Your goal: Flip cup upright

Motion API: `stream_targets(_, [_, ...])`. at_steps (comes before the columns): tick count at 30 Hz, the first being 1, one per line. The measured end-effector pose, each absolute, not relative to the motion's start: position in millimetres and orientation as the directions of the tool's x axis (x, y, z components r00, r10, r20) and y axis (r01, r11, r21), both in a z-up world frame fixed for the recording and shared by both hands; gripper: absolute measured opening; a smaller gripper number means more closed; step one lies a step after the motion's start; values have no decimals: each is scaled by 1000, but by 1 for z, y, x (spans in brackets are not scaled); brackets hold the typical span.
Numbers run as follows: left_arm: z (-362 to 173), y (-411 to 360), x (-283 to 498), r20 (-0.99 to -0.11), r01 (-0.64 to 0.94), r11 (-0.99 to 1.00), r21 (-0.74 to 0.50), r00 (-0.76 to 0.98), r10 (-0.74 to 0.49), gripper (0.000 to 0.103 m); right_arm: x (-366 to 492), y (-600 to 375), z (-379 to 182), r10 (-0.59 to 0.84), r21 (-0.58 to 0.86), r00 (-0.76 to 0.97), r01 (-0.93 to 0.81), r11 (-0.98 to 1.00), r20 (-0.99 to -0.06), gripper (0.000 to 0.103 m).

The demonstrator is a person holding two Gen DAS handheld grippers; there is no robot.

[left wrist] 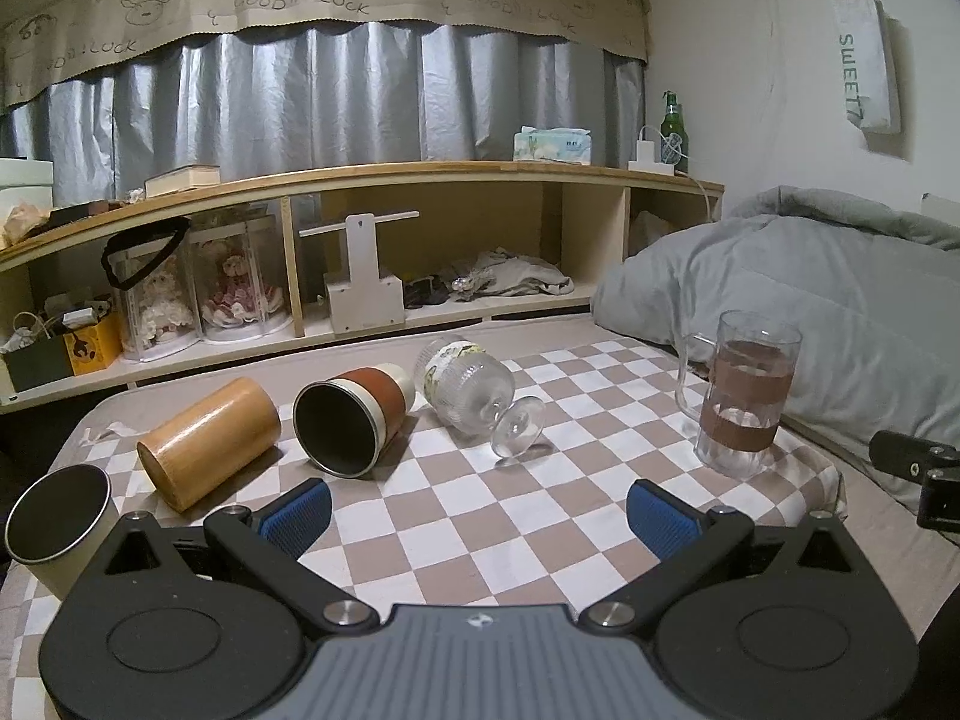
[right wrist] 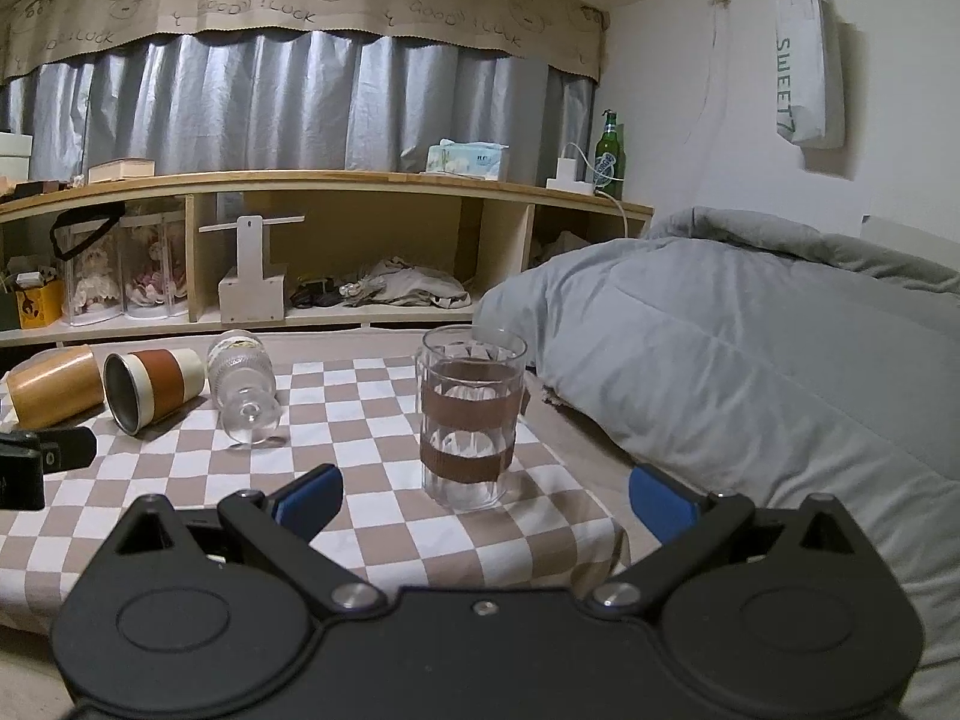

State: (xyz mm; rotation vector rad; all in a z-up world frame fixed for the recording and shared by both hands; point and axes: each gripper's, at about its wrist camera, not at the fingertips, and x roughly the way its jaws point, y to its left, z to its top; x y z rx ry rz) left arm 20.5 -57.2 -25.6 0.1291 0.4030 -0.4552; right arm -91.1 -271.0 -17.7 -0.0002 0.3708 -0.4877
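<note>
Three cups lie on their sides on the checkered cloth [left wrist: 480, 516]: a wooden cup [left wrist: 207, 441], a brown-and-cream cup [left wrist: 351, 420] with its dark mouth facing me, and a clear stemmed glass [left wrist: 480, 399]. They also show at the left of the right wrist view: wooden cup [right wrist: 54, 384], brown-and-cream cup [right wrist: 153, 387], stemmed glass [right wrist: 243, 387]. A clear glass mug with brown bands [left wrist: 747, 393] [right wrist: 468, 417] stands upright. My left gripper [left wrist: 477, 510] is open and empty, short of the fallen cups. My right gripper [right wrist: 483, 501] is open, just in front of the mug.
A cream cup with a dark mouth [left wrist: 60, 519] stands at the left edge. A grey duvet [right wrist: 750, 360] lies to the right. A wooden shelf unit [left wrist: 360, 252] runs along the back. The other gripper shows at each view's edge [left wrist: 918, 468] [right wrist: 36, 456].
</note>
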Motion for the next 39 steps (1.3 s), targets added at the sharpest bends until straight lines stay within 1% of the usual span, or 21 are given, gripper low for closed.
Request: stream_targets(39, [-26, -57, 20, -407, 446, 894, 49, 826, -390, 103, -93, -273, -18, -460, -83, 818, 462, 883, -345, 103])
